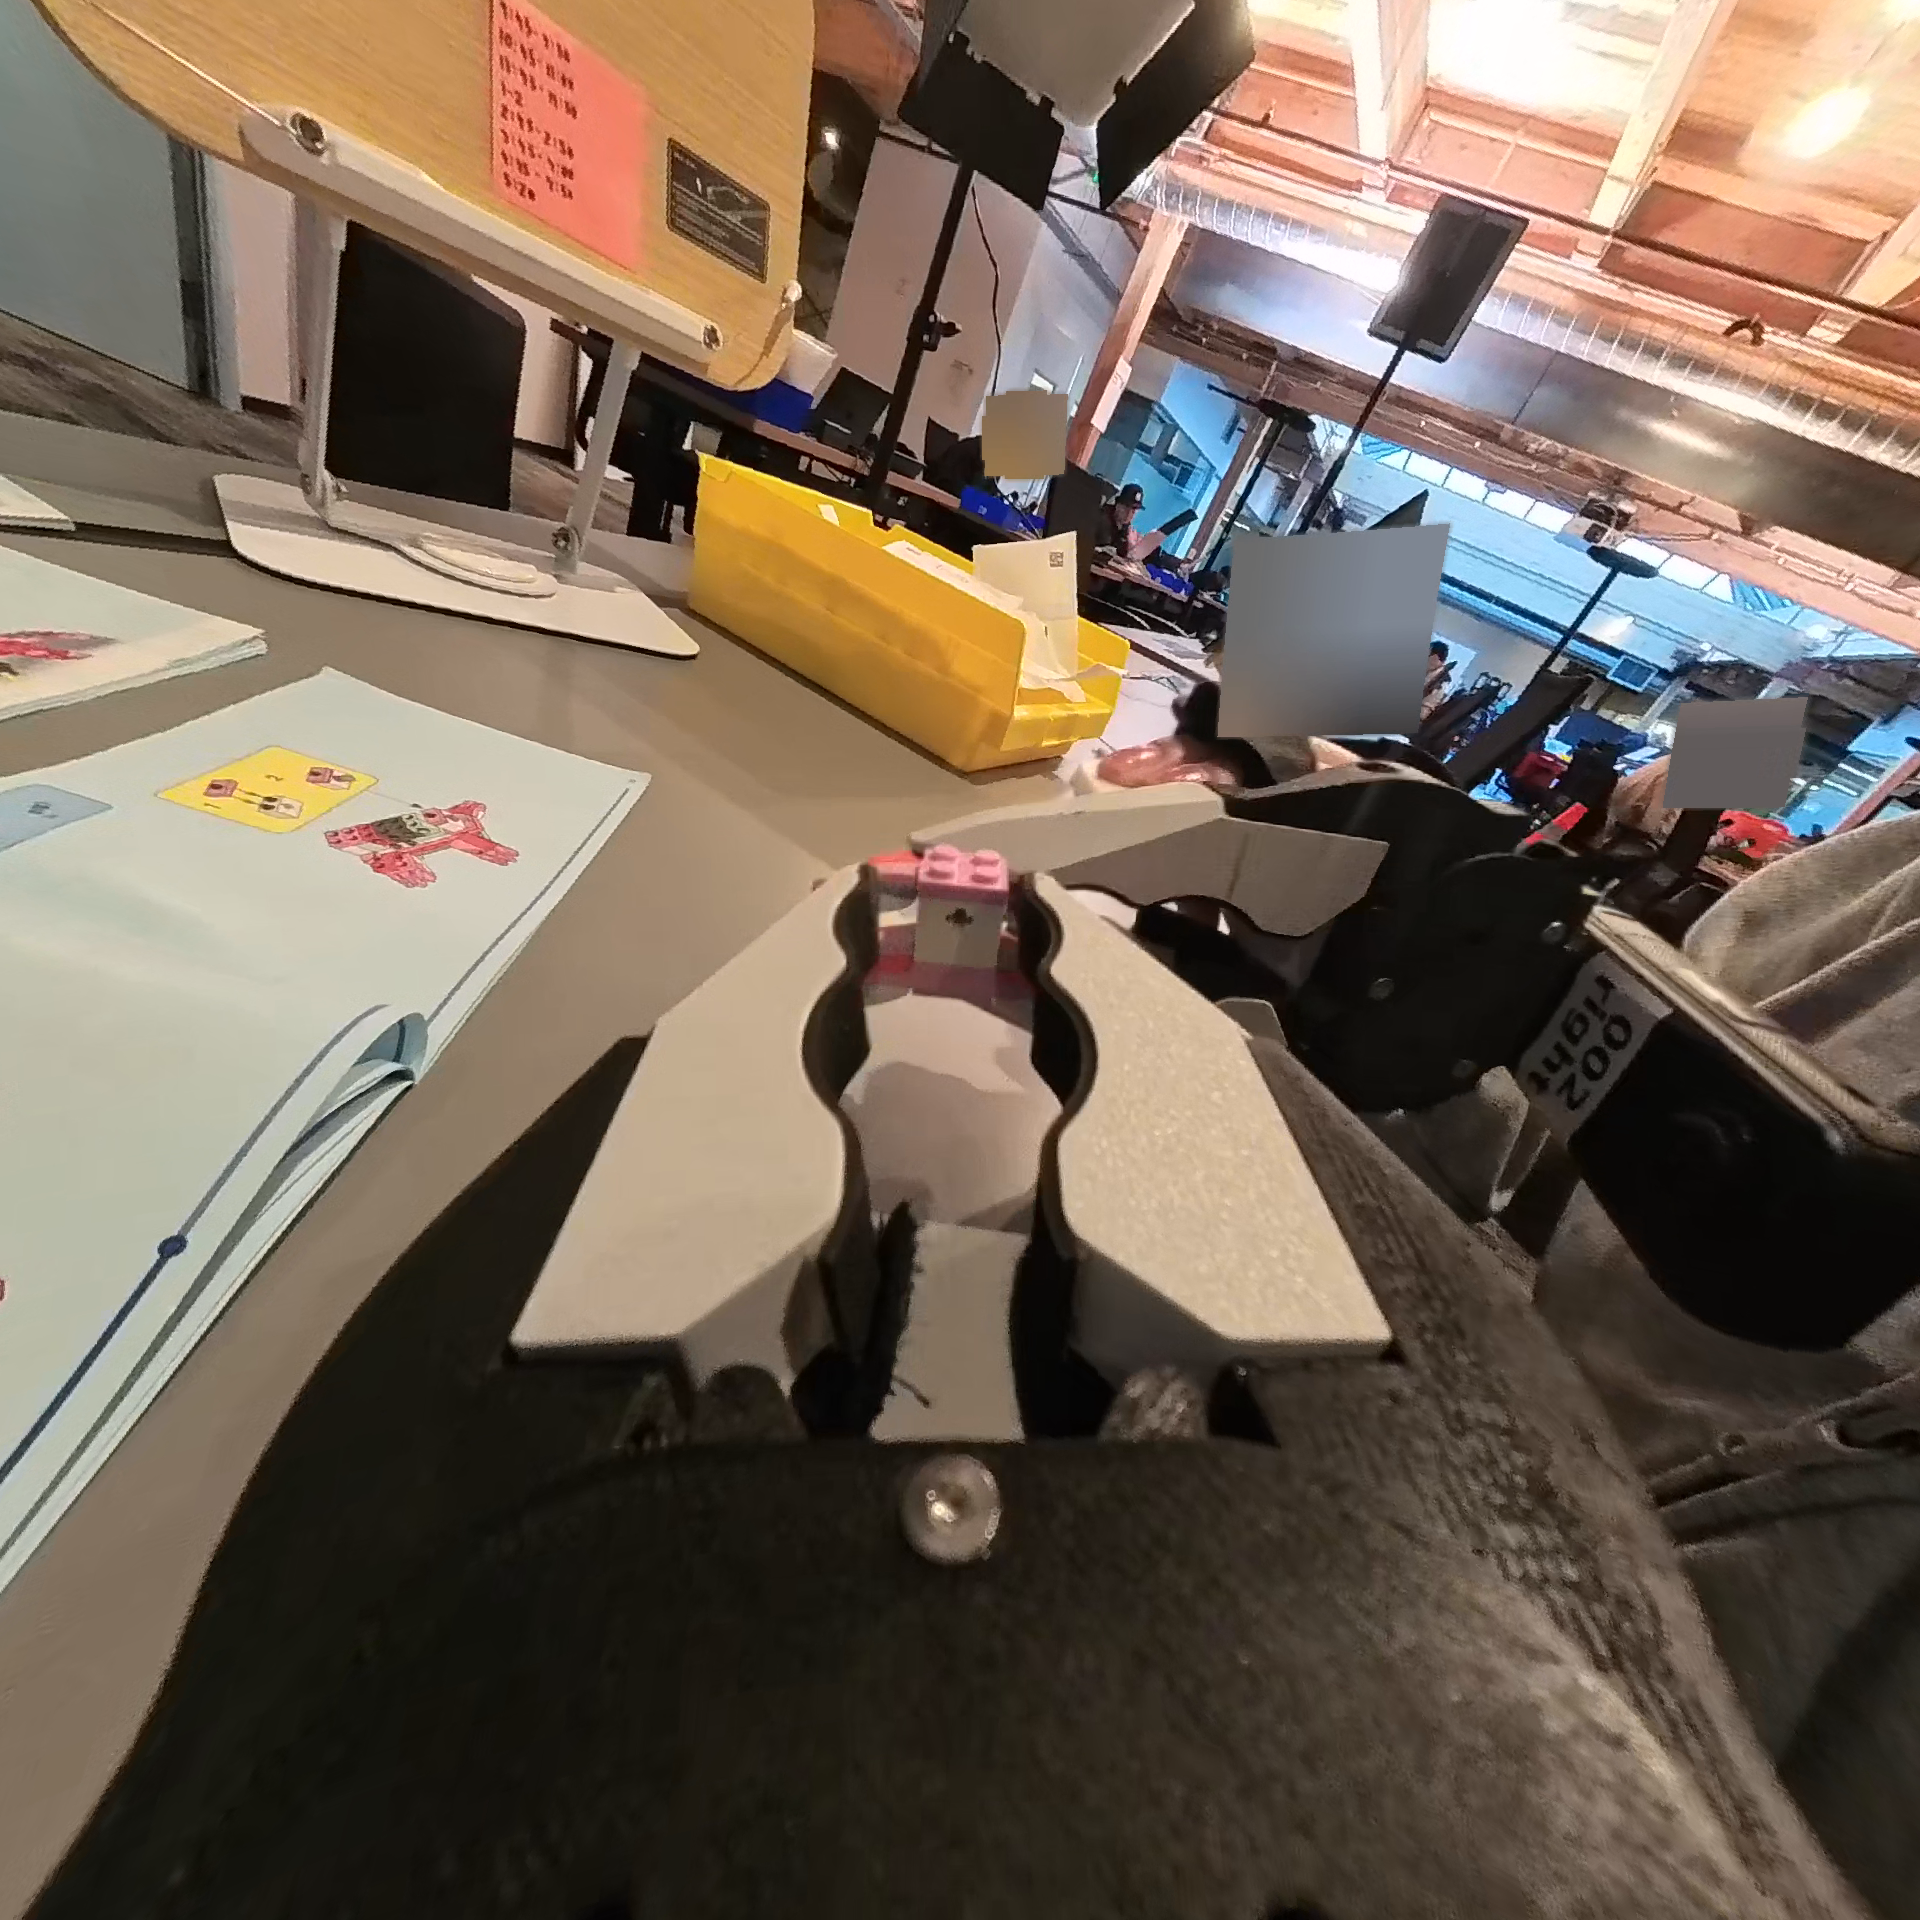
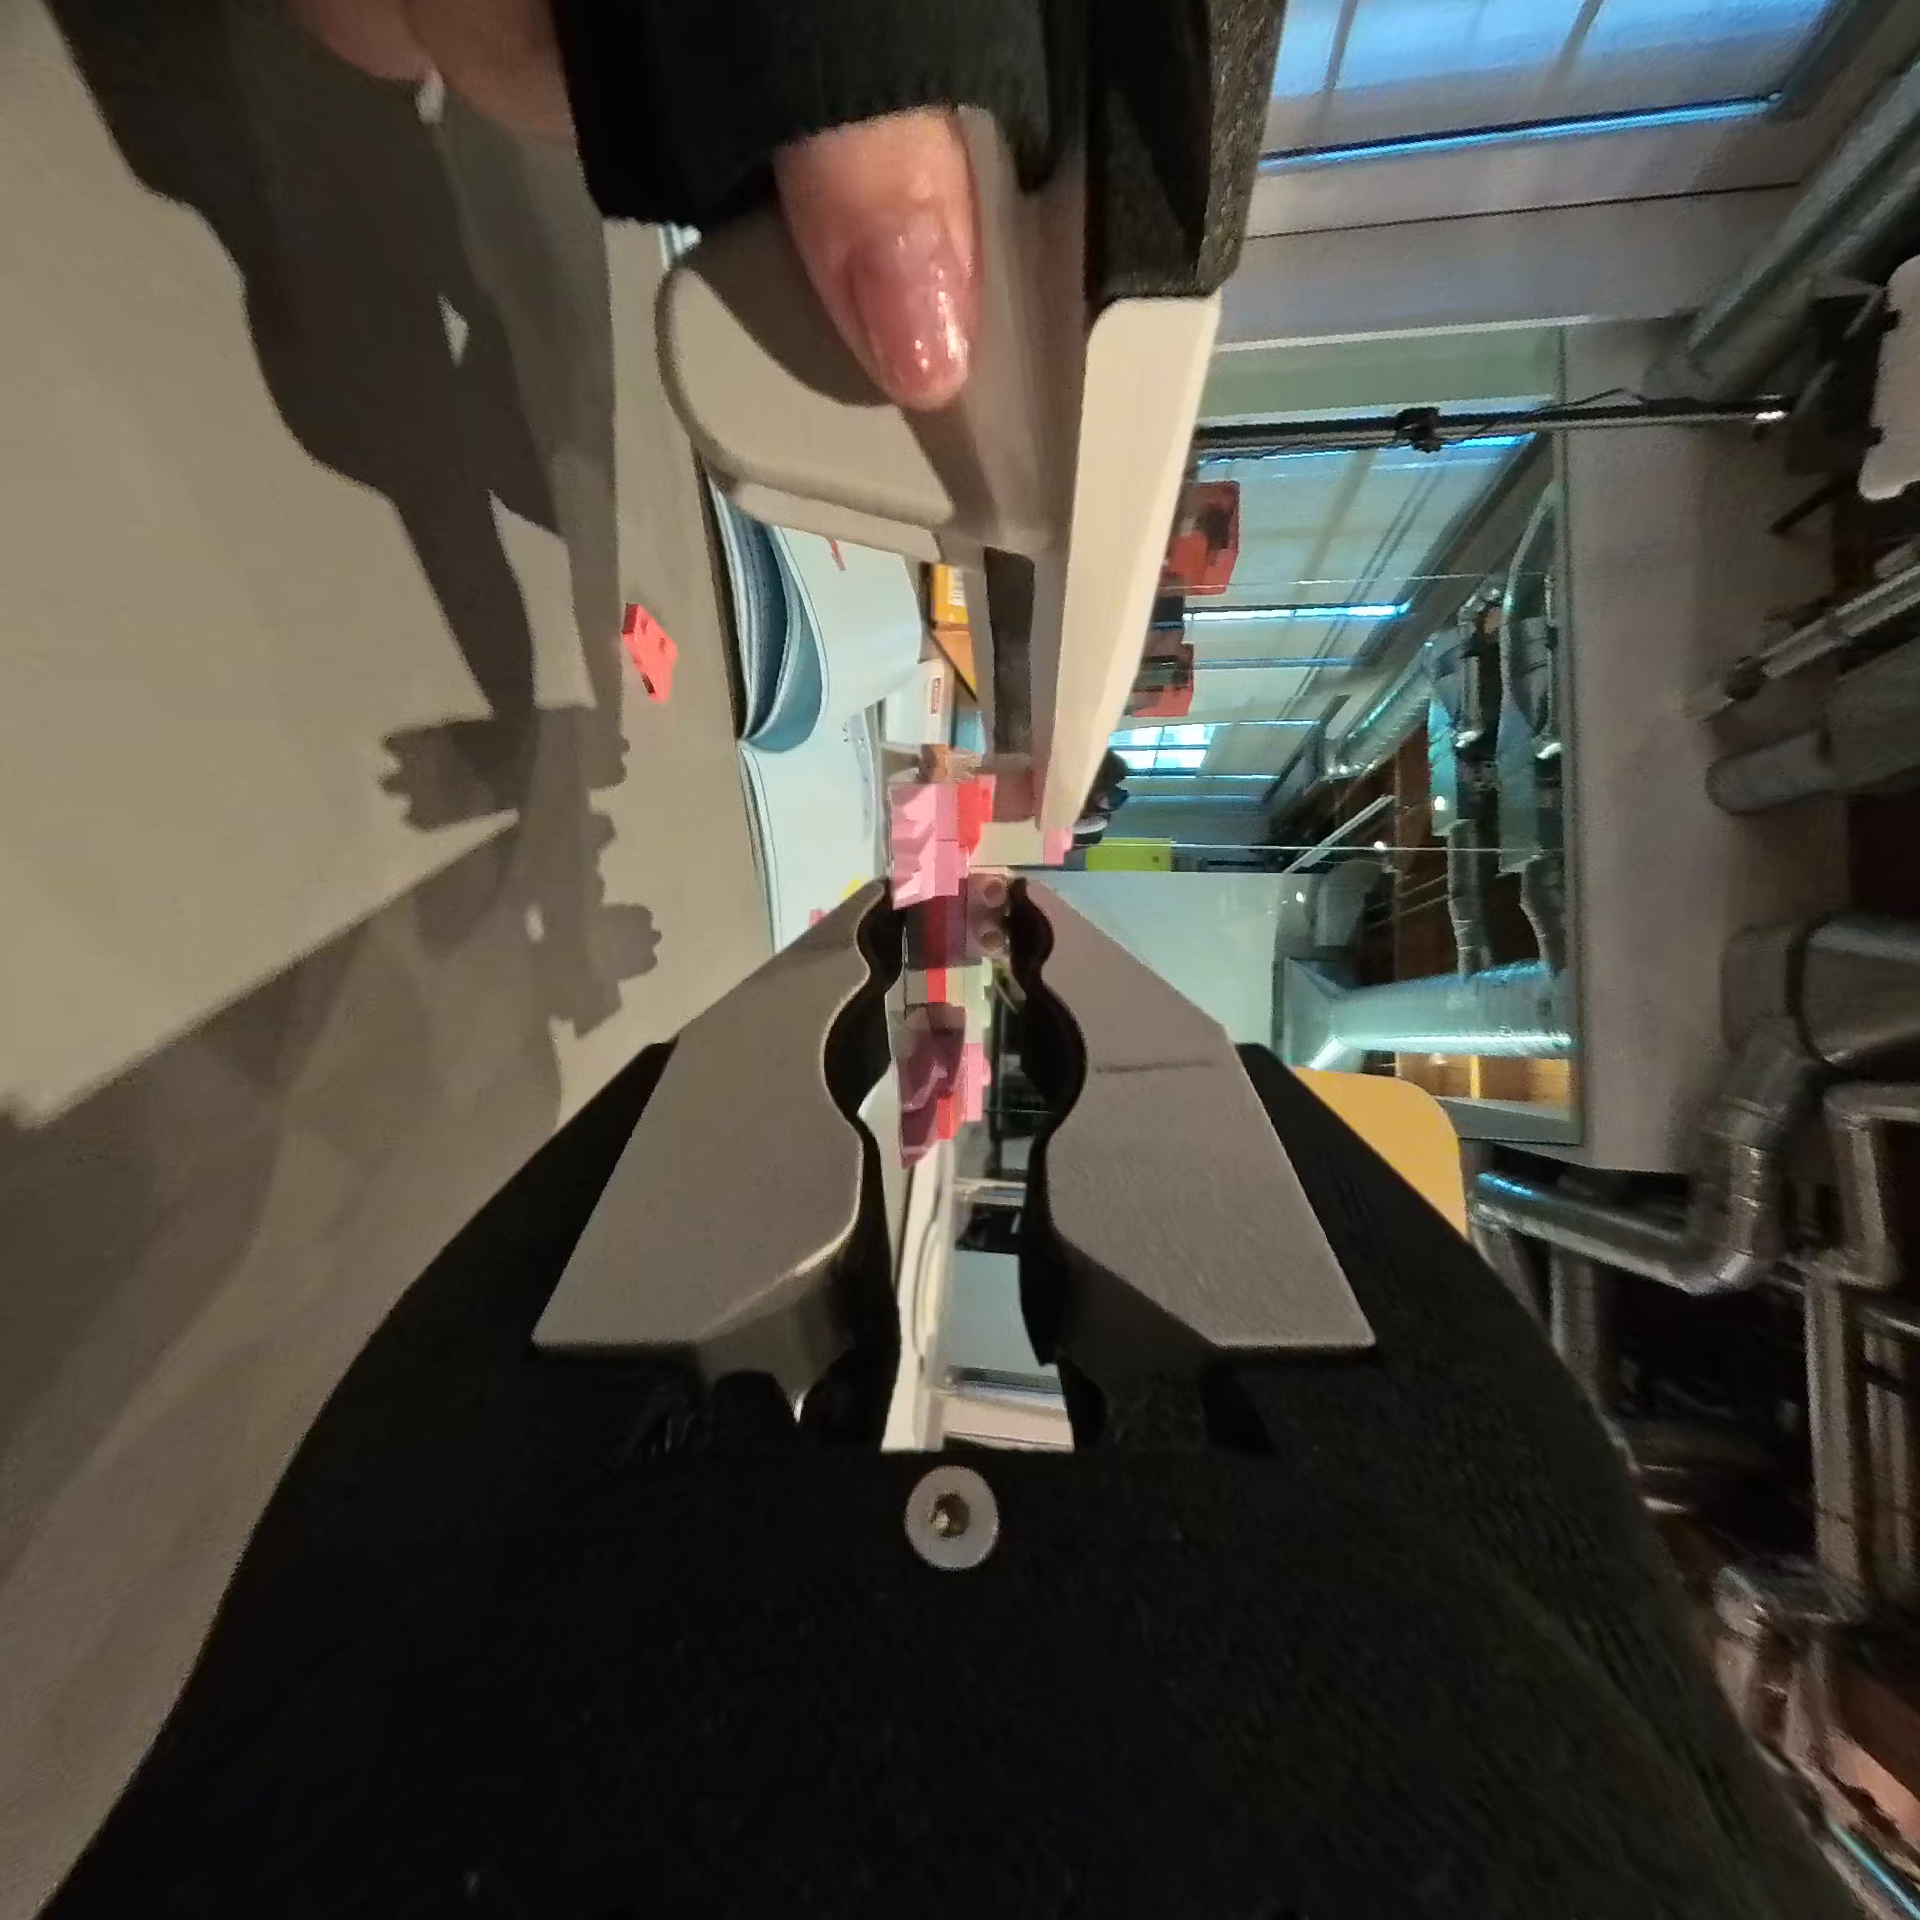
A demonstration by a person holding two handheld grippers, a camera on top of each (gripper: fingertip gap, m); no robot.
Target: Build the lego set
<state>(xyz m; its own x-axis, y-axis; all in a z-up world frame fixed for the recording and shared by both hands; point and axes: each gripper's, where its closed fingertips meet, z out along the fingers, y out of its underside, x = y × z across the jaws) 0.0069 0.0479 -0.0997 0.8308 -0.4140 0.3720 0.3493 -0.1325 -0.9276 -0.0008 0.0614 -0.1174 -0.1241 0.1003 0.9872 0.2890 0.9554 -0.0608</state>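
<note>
A small pink, red and white lego model [image 1: 958, 912] sits between the fingertips of my left gripper [image 1: 945, 899], which is shut on it just above the grey table. The fingers [image 1: 1122, 821] of my right gripper reach in from the right, close behind the model's top pink brick. In the right wrist view, rolled on its side, my right gripper [image 2: 954, 899] is closed on the same model [image 2: 940, 940]. One of the left gripper's fingers [image 2: 1122, 520] comes in from the top, with a person's thumb [image 2: 894, 270] resting on it.
An open instruction booklet [image 1: 260, 935] lies on the table [image 1: 727, 810] to the left. A yellow bin [image 1: 883, 623] with papers stands behind, next to a wooden board on a white stand [image 1: 468, 156]. A loose red brick [image 2: 649, 649] lies on the table. The tips of both grippers are at nearly the same place.
</note>
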